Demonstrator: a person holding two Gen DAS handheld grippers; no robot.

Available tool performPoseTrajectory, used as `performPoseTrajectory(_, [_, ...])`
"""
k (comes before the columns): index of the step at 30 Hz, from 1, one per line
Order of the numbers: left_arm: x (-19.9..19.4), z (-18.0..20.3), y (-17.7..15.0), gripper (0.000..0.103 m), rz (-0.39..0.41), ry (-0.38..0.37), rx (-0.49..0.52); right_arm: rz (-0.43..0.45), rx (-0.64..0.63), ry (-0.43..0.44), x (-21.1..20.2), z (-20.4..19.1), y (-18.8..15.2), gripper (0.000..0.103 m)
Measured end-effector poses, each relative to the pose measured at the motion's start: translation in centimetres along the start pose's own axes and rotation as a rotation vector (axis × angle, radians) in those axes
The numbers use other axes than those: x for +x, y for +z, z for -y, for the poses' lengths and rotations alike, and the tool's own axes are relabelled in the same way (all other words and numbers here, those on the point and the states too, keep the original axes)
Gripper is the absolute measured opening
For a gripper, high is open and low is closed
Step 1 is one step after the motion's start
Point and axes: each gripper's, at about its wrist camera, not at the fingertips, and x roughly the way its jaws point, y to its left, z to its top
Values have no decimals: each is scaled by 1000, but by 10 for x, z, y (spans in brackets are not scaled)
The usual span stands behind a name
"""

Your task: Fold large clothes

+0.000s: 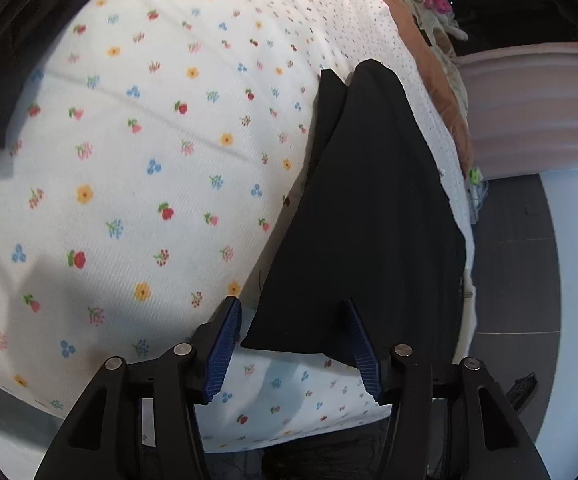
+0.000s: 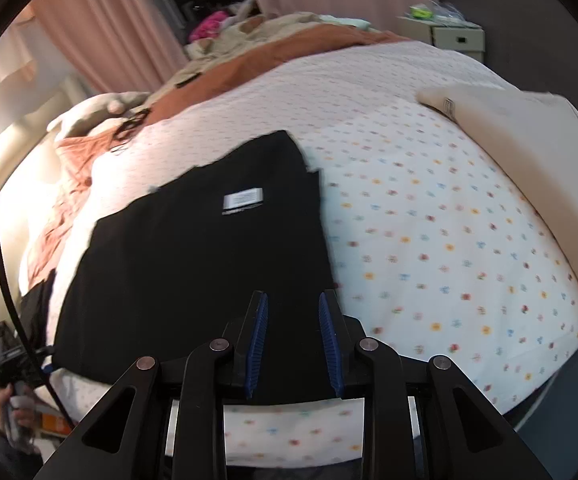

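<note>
Both hand-held grippers are empty at this moment. Left gripper (image 1: 291,344) has its blue pads spread wide, and the near corner of the black garment (image 1: 369,216) lies between them, but the pads do not press on it. Right gripper (image 2: 293,344) is also spread, a little narrower, and it hangs over the near edge of the black garment (image 2: 209,264) without pinching the cloth.

The garment lies on the bed with the flowered sheet (image 1: 137,152), toward the side of the sheet that is nearest to the pink curtain (image 2: 101,20). It looks already folded into a flat, nearly rectangular packet with straight edges; a white label (image 2: 244,199) shows on its top, and a second layer peeks out at the far end in the left wrist view. I judge that most of the folding of this piece is done. Maybe one more fold or a small smoothing is left; I cannot be sure from these views.

Counting: one black garment, one white label, two grippers. Beyond the garment, at the far end of the sheet, lies a heap of orange and beige clothes (image 2: 273,40); their number I cannot tell. One cream folded item (image 2: 529,144) lies on the sheet, well apart from the garment.
</note>
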Motion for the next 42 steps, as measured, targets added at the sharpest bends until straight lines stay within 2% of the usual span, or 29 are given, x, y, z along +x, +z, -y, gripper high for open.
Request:
performPoseTrajectory(6, [2,-1,0,58,-7,-30,6,-53,-68,78,19,-43,-10,27])
performPoseTrajectory(11, [13,5,8,58,10,-62,24,-154,-103,174,53,-86,-24,27])
performPoseTrajectory(15, [19,9,14,57,32,-80,34,-233,-132,198,78,-118,-38,27])
performPoseTrajectory(21, [18,4,12,31,49,-78,41,-273,-246,229,96,-170,-52,27])
performPoseTrajectory(23, [16,2,11,24,67,-89,31,-278,-268,216,102,-182,-54,27])
performPoseTrajectory(28, [11,6,3,18,113,-86,57,-311,-276,127,128,-194,-52,27])
performPoseTrajectory(32, [10,1,1,17,124,-116,27,-319,-267,60,149,-199,-43,27])
performPoseTrajectory(37, [9,1,-2,17,140,-106,10,-301,-268,-4,180,-207,-20,27])
performPoseTrajectory(42, [12,0,-3,17,140,-112,-6,-288,-235,-30,206,-204,10,27])
